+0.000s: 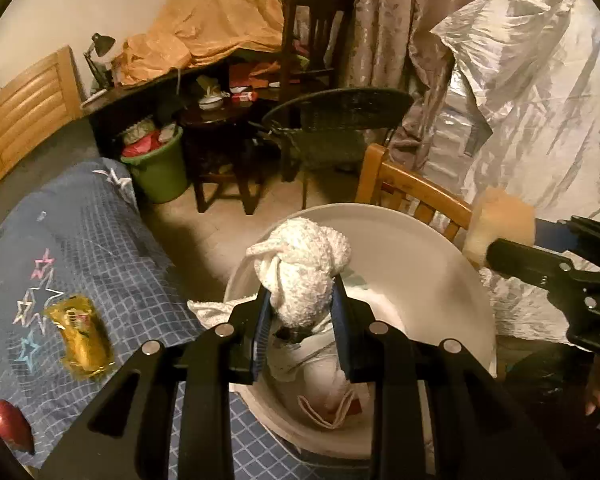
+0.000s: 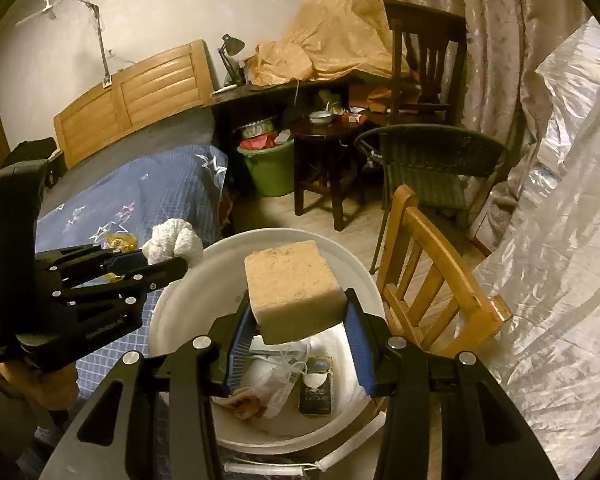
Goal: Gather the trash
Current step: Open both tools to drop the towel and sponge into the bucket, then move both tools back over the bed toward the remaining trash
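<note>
White bucket [image 2: 172,320], round, beside the bed and in front of a light wooden chair [image 2: 432,276]. Contents: a clear plastic bag [image 2: 272,380] with white matter inside, a dark packet [image 2: 316,390] with pale lettering, a pinkish rag or paper scrap [image 2: 240,400], white crumpled material along the far wall.

Crumpled white towel wad [image 1: 300,268]: pinched between the left tongs [image 1: 302,328], held over the bucket's near rim.

Tan sponge block [image 2: 294,284]: clamped between the blue pads [image 2: 356,344] of the right tongs [image 2: 296,332], held above the bucket's opening.

Bed [image 1: 112,240], blue checked cover with stars: carries a yellow foil wrapper [image 1: 80,336] and a red object [image 1: 10,420] near the edge.

Green bucket [image 2: 272,168], beside the bed's far end, under the dark tabletop [image 2: 276,86]: filled with red and mixed rubbish.

Tabletop: desk lamp [image 2: 232,50], orange-brown sheet [image 2: 336,36] heaped over it.
</note>
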Available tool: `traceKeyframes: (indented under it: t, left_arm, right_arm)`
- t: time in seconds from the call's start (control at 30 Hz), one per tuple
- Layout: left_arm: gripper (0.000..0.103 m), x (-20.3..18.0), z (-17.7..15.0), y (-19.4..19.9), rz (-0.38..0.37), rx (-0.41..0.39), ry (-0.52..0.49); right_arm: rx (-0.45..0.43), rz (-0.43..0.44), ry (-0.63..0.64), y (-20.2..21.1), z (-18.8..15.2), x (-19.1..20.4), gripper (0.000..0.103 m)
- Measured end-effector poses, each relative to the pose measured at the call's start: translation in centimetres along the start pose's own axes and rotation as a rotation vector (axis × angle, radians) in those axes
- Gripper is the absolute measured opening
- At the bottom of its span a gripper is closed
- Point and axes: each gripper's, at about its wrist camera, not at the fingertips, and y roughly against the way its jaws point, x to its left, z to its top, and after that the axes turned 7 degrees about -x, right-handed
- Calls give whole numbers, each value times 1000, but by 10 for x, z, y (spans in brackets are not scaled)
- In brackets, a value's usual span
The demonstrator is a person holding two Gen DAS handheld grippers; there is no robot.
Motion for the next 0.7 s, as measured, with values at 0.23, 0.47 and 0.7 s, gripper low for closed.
traceKeyframes:
  t: [0.23,0.47,0.7]
  left_arm:
    - [27,2,0,-8,-37,17,22]
    - [60,18,0,-16,-23,46,83]
    - [60,26,1,-4,11,16,91]
  right_arm:
    - [2,3,9,-4,-1,1,45]
    - [0,-11,10,-12,-1,-2,58]
    - [-2,-12,10,-14,0,-4,58]
